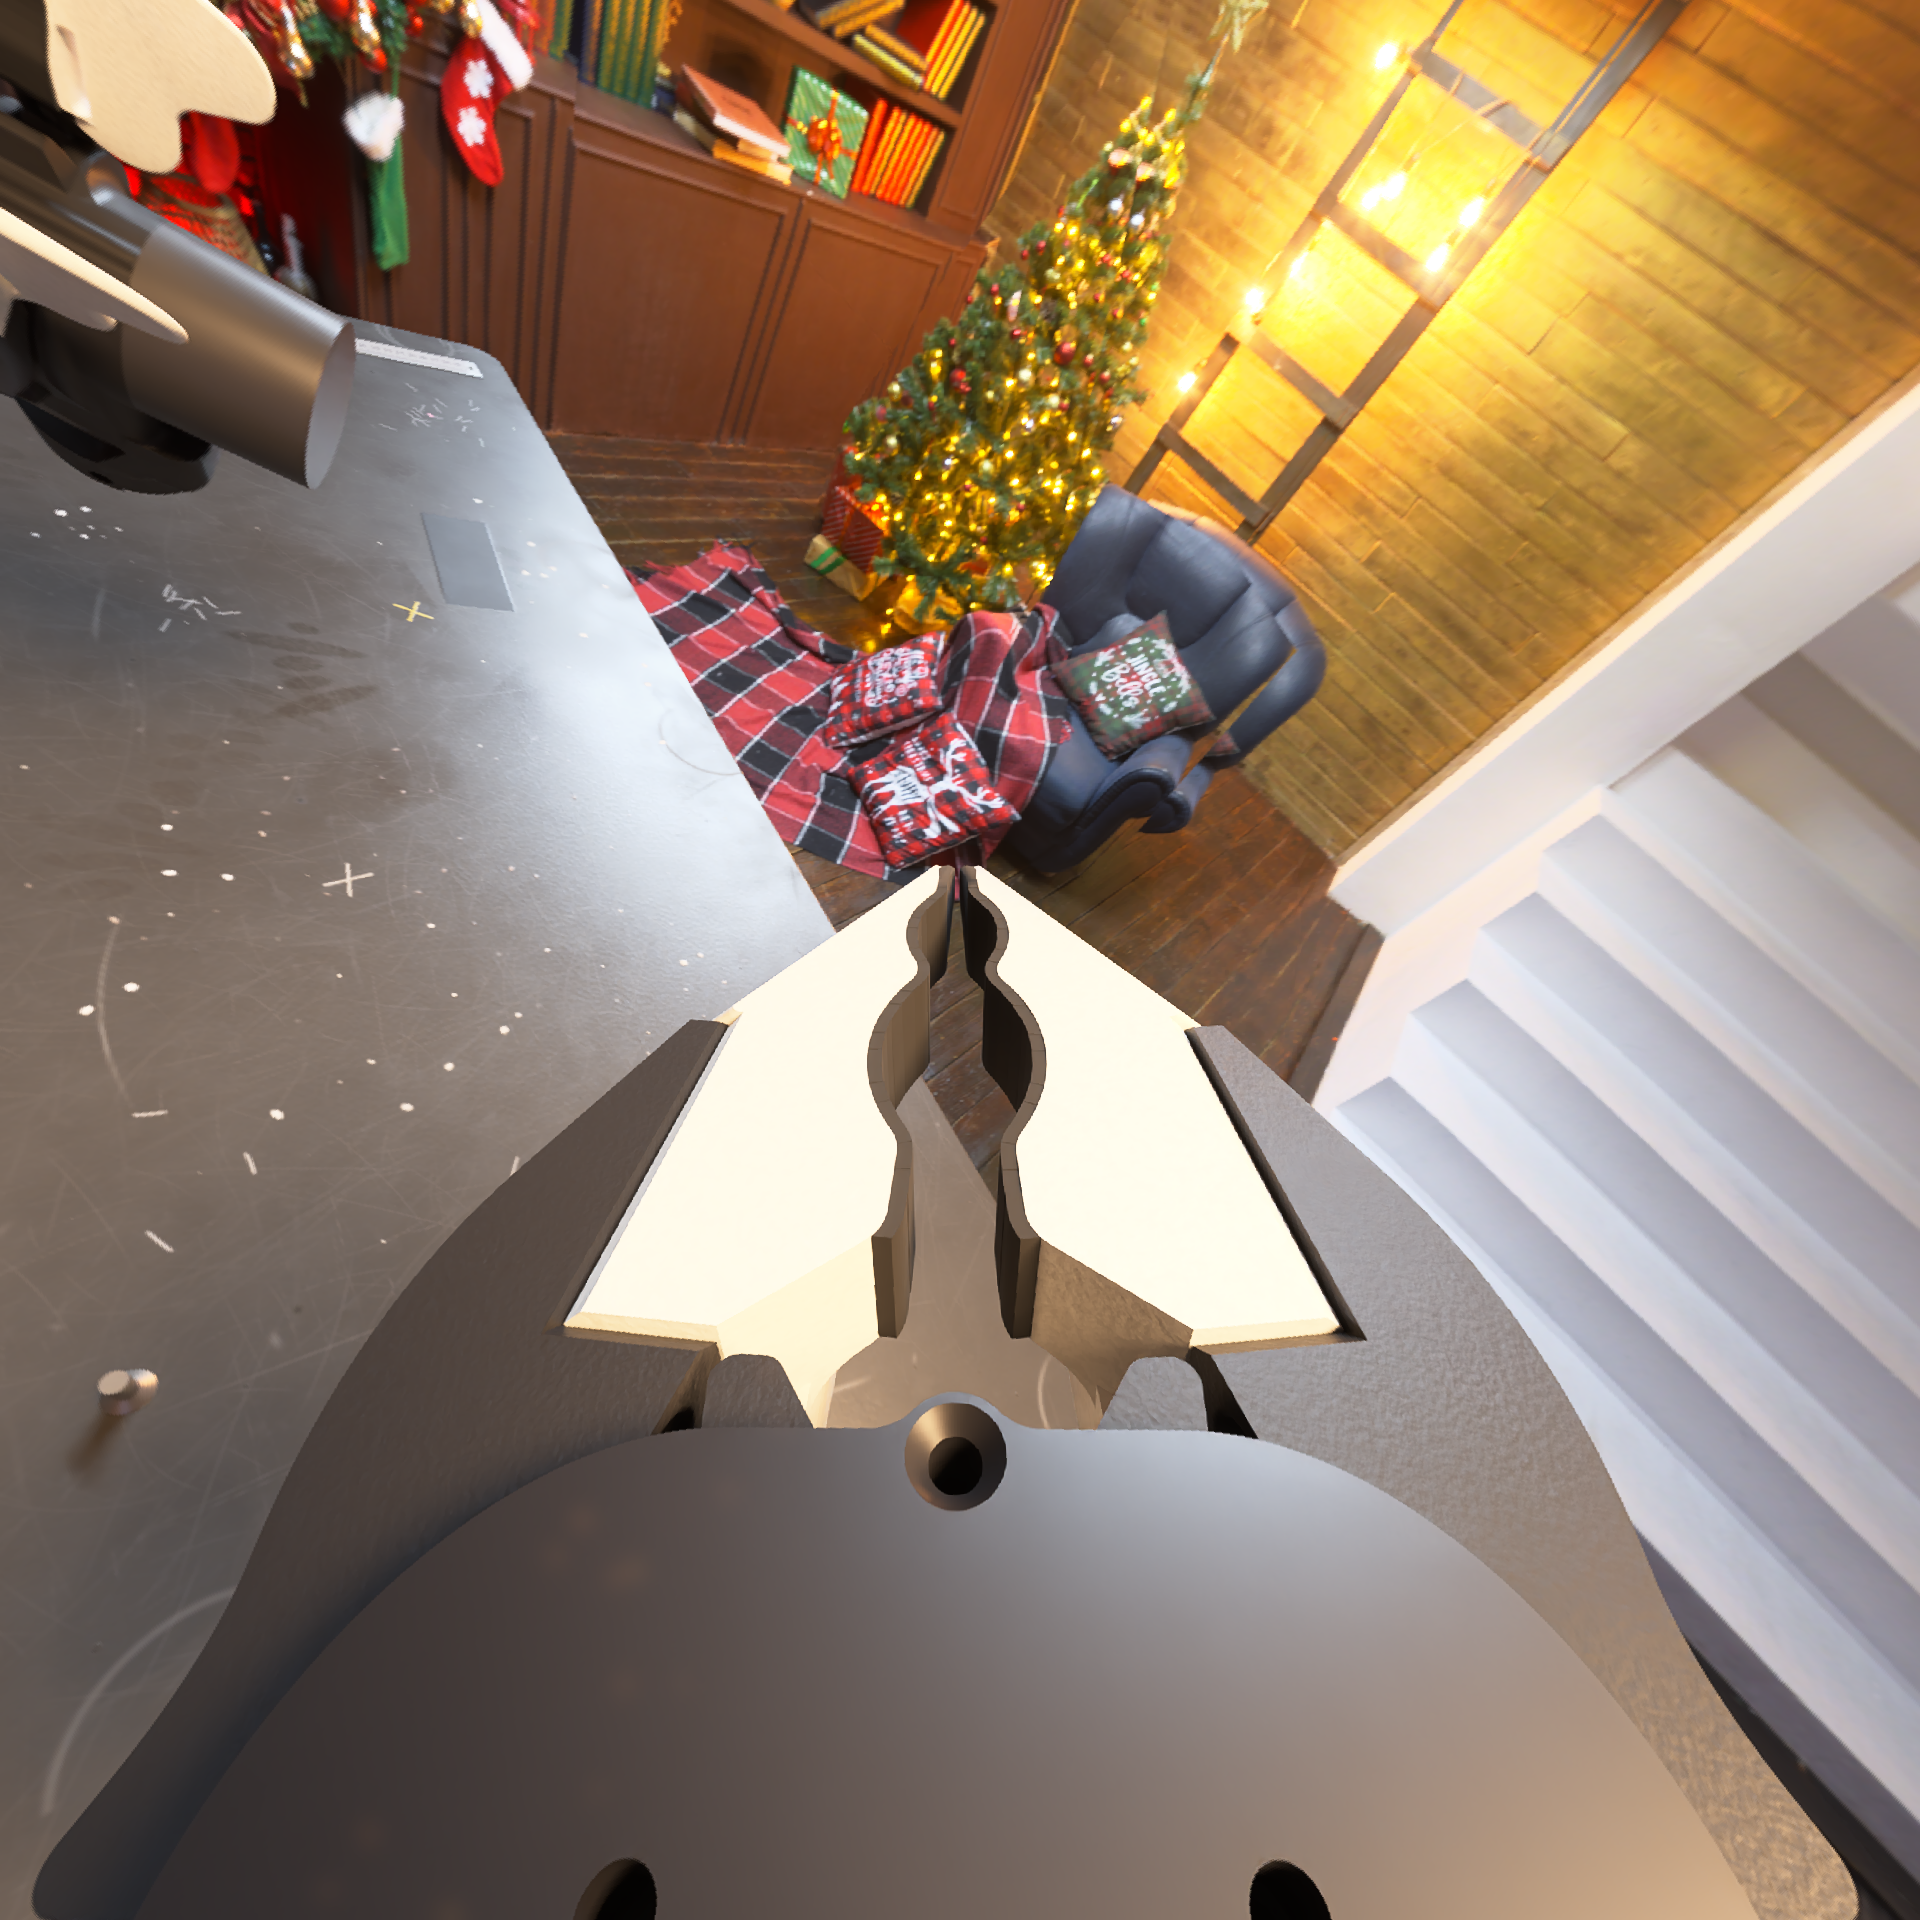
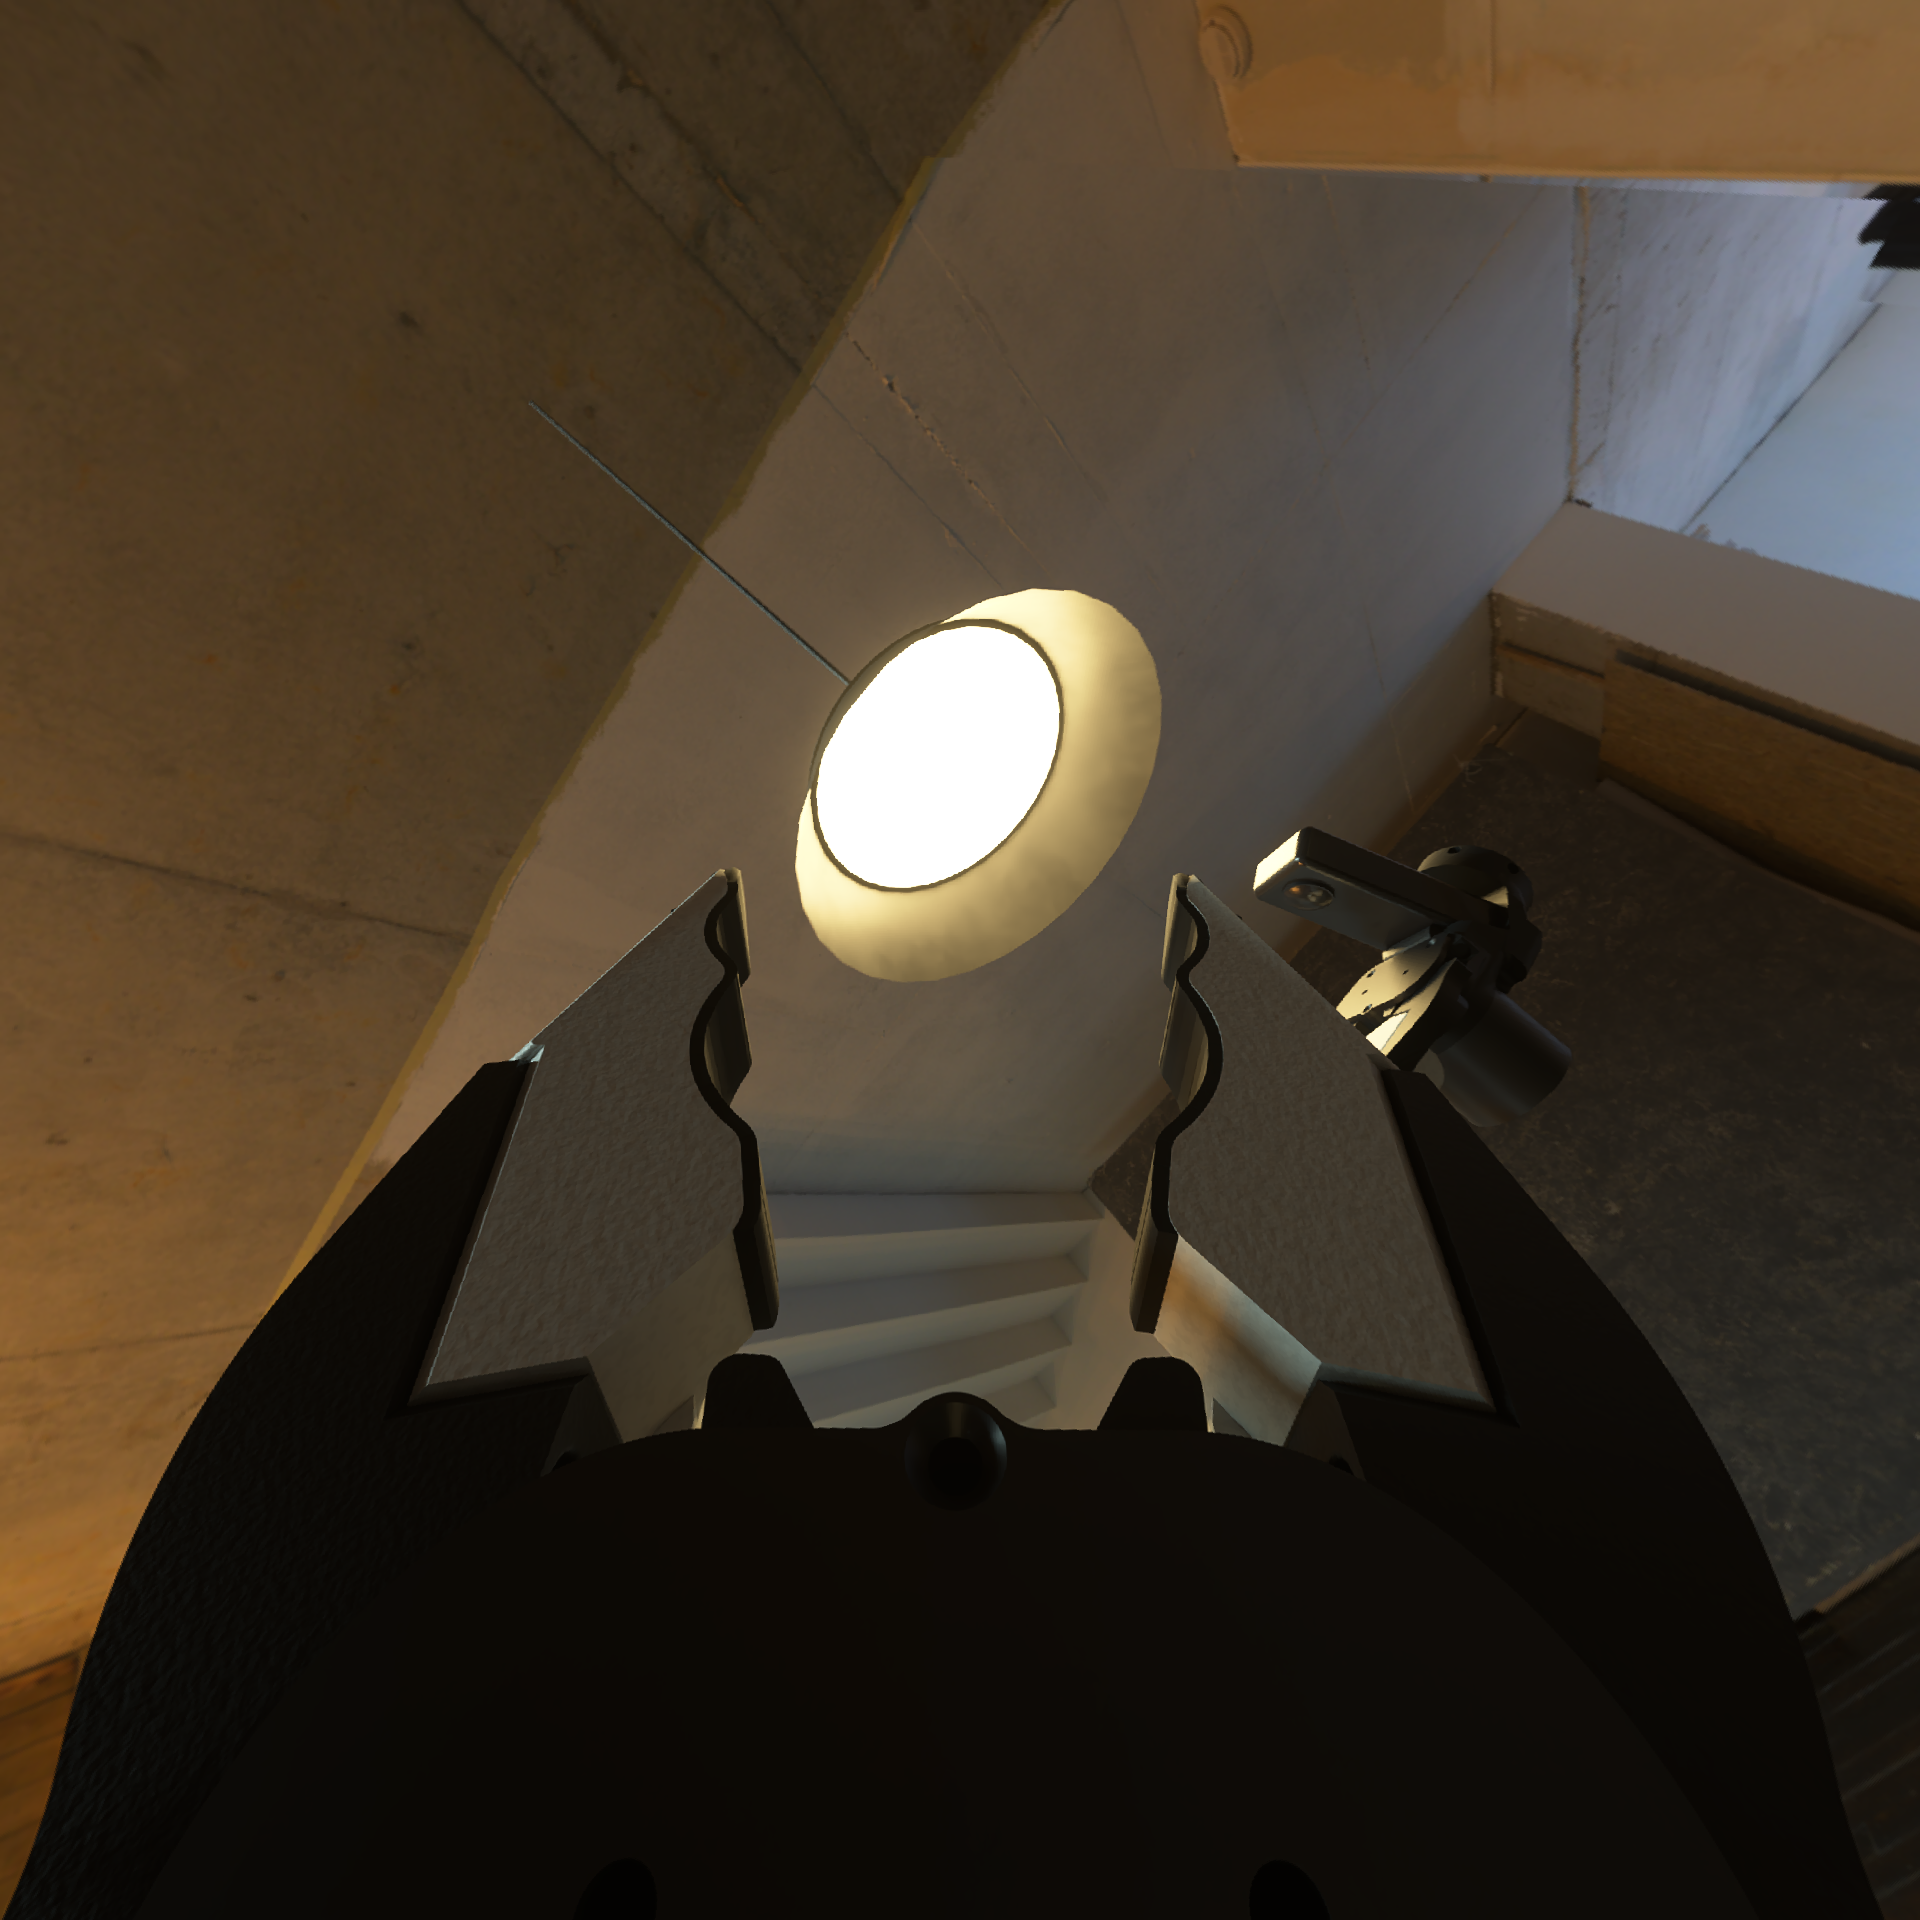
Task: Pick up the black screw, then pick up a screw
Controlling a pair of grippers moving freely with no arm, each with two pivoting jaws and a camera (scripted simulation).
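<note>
My left gripper (image 1: 958, 883) is shut, with only a thin gap between its white fingertips. A dark sliver shows in that gap, and I take it for the black screw. The gripper hangs past the table's right edge, above the floor. A silver screw (image 1: 127, 1387) lies on the dark grey table (image 1: 312, 935) at the lower left, well left of this gripper. My right gripper (image 2: 956, 914) is open and empty and points up at a round ceiling lamp (image 2: 935, 758). Its grey handle (image 1: 239, 343) shows at the top left of the left wrist view.
The table top is scratched and bears a grey patch (image 1: 468, 561). Beyond its edge are a Christmas tree (image 1: 1018, 384), a blue armchair (image 1: 1174, 675), a plaid blanket and white stairs (image 1: 1662, 1143). The left gripper's body (image 2: 1455, 966) shows far off in the right wrist view.
</note>
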